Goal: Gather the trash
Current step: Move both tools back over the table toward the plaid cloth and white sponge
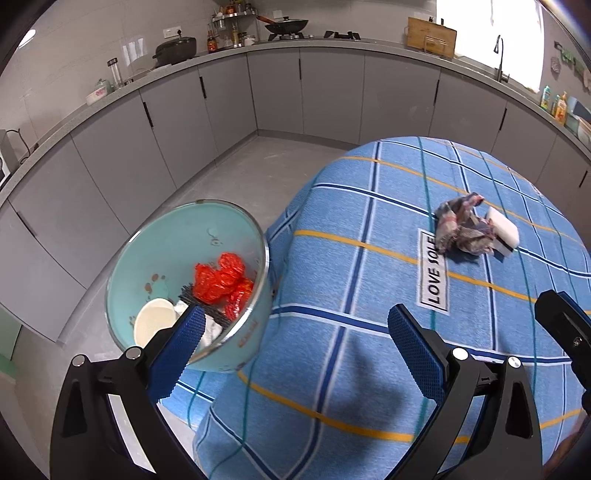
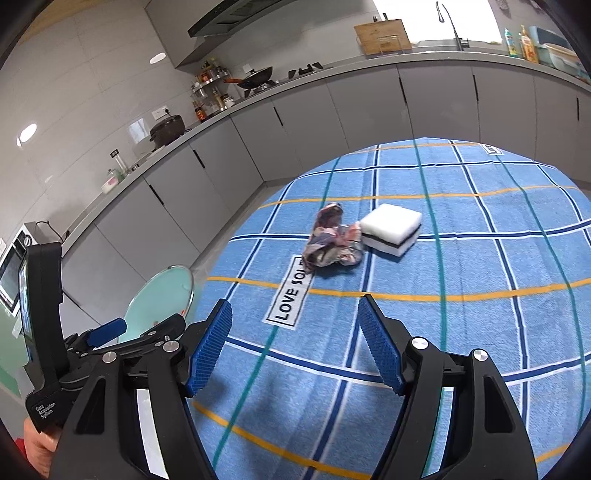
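Observation:
A crumpled patterned wrapper (image 1: 463,225) (image 2: 332,240) lies on the blue checked tablecloth (image 2: 480,332), touching a white sponge with a black layer (image 2: 391,229) (image 1: 504,230). My right gripper (image 2: 295,302) hovers open short of the wrapper, with nothing between its fingers. A teal bowl (image 1: 173,243) (image 2: 159,299) hangs tilted past the table's left edge. It holds red crumpled plastic (image 1: 221,277), white scraps and a cream disc (image 1: 153,319). My left gripper (image 1: 295,314) stands wide open. Its left finger (image 1: 181,343) reaches over the bowl's rim, its right finger is over the cloth. What bears the bowl I cannot tell.
Grey kitchen cabinets (image 1: 277,88) and a worktop curve round behind, with a pan on the hob (image 1: 286,26), a black cooker pot (image 1: 175,50), a sink tap (image 2: 448,24) and bottles. Grey floor (image 1: 236,173) lies left of the table. A hand (image 2: 37,446) holds the left gripper's handle.

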Demonstrator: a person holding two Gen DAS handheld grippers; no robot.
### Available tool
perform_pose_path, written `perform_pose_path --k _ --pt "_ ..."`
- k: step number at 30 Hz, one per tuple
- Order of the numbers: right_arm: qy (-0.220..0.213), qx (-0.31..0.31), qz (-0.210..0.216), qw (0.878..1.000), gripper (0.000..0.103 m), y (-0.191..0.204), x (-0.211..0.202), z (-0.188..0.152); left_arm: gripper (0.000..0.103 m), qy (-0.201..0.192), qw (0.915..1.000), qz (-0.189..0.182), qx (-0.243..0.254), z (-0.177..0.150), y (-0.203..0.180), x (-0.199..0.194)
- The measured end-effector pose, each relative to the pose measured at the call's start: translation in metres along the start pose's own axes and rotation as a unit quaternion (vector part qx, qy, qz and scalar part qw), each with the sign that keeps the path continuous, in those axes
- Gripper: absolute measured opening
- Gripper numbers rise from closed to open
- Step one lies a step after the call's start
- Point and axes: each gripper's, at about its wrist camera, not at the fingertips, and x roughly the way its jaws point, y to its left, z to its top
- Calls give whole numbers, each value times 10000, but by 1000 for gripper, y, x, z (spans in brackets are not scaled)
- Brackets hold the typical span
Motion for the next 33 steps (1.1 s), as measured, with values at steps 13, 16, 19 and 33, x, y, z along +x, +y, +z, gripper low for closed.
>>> perform_pose_path --k 13,16,19,33 --pt "-30 156 -300 9994 71 -37 -8 2 97 32 9994 -211 279 0 -33 4" --pt "-10 216 -381 9990 71 -48 -8 3 97 52 9991 -240 341 1 -40 7" --pt "-9 278 -452 9986 71 -59 -8 4 97 60 9989 -276 387 2 -46 9" --pt "-2 208 -693 9974 71 -87 4 18 97 37 9968 -508 610 11 -76 20"
